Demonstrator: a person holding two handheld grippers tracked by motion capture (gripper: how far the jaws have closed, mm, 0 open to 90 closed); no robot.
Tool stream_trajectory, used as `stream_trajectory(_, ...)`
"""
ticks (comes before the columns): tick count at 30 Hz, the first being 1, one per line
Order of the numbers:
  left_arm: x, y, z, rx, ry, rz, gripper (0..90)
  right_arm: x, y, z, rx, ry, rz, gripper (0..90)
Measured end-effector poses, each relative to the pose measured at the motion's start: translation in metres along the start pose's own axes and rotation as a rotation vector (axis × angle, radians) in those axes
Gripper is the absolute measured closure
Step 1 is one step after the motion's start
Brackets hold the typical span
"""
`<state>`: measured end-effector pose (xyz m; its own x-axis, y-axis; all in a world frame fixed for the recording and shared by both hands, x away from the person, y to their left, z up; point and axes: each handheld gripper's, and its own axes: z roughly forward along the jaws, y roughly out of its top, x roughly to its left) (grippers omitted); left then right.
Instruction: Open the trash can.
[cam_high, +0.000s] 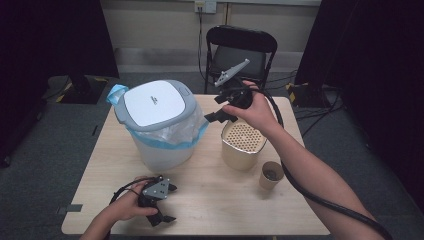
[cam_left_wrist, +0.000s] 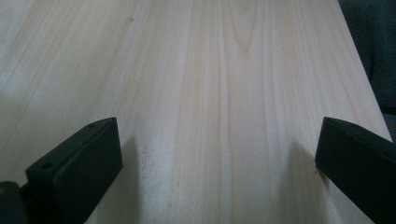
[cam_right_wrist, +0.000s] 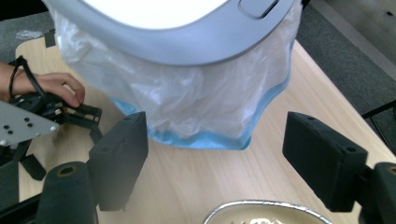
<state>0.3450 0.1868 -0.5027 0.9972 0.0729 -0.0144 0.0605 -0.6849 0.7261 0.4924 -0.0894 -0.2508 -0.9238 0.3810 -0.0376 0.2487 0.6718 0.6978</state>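
- Jaws of both grippers stand wide apart, with nothing between them.
- Left gripper: held low by the person's left hand over the near left part of the wooden table, its grey three-cornered plate facing up. In the left gripper view its two black jaws frame bare wood grain, and the table's edge runs along the right side of that view.
- Right gripper: raised by the person's right hand above the far middle of the table, over the far rim of the beige perforated container. A thick black cable trails from it along the right forearm.
- Right gripper view: the open jaws point toward the waste bin, and the container's pale rim shows at the bottom edge between them. The left hand and its gripper appear at the left, farther off.
- Waste bin: upright on the far left part of the table, grey-rimmed white lid closed, a translucent liner with a blue edge hanging out below the rim.
- Paper cup: upright just beside the perforated container, on its near right side.
- Black folding chair: beyond the table's far edge.
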Motion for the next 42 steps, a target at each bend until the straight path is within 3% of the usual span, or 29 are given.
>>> stream_trajectory(2, 0.001, 0.000, -0.001, 0.011, 0.000, 0.015, 0.0, -0.005, 0.005, 0.000, -0.010, -0.006, 0.002, 22.1)
stream_trajectory(3, 0.000, 0.000, 0.000, 0.000, 0.000, 0.001, 0.0, -0.006, 0.006, -0.001, -0.007, -0.007, 0.005, 22.1)
stream_trajectory(17, 0.001, 0.000, 0.000, 0.012, -0.012, 0.003, 0.0, -0.020, 0.028, 0.003, -0.010, -0.026, 0.017, 22.1)
stream_trajectory(23, 0.000, 0.000, 0.000, 0.010, -0.012, 0.002, 0.0, -0.028, 0.036, 0.007, -0.026, -0.030, 0.033, 22.1)
stream_trajectory(28, 0.000, 0.000, 0.000, 0.010, -0.012, 0.002, 0.0, -0.034, 0.043, 0.016, -0.008, -0.031, 0.037, 22.4)
stream_trajectory(31, -0.001, 0.000, 0.001, -0.001, -0.012, -0.013, 0.0, -0.037, 0.048, 0.021, -0.003, -0.039, 0.042, 24.0)
stream_trajectory(34, -0.001, 0.000, 0.001, 0.000, -0.012, -0.013, 0.0, -0.038, 0.050, 0.023, -0.006, -0.038, 0.047, 25.4)
stream_trajectory(35, 0.001, 0.000, 0.000, 0.012, -0.012, 0.005, 0.0, -0.040, 0.051, 0.024, -0.007, -0.041, 0.048, 25.4)
stream_trajectory(36, -0.001, 0.000, 0.001, -0.001, -0.012, -0.014, 0.0, -0.041, 0.053, 0.026, -0.008, -0.044, 0.045, 27.8)
stream_trajectory(38, 0.001, 0.000, 0.000, 0.012, -0.012, 0.004, 0.0, -0.043, 0.054, 0.029, 0.002, -0.048, 0.050, 28.3)
stream_trajectory(42, 0.000, 0.000, 0.000, 0.002, -0.013, -0.007, 0.0, -0.045, 0.056, 0.031, 0.007, -0.050, 0.053, 31.2)
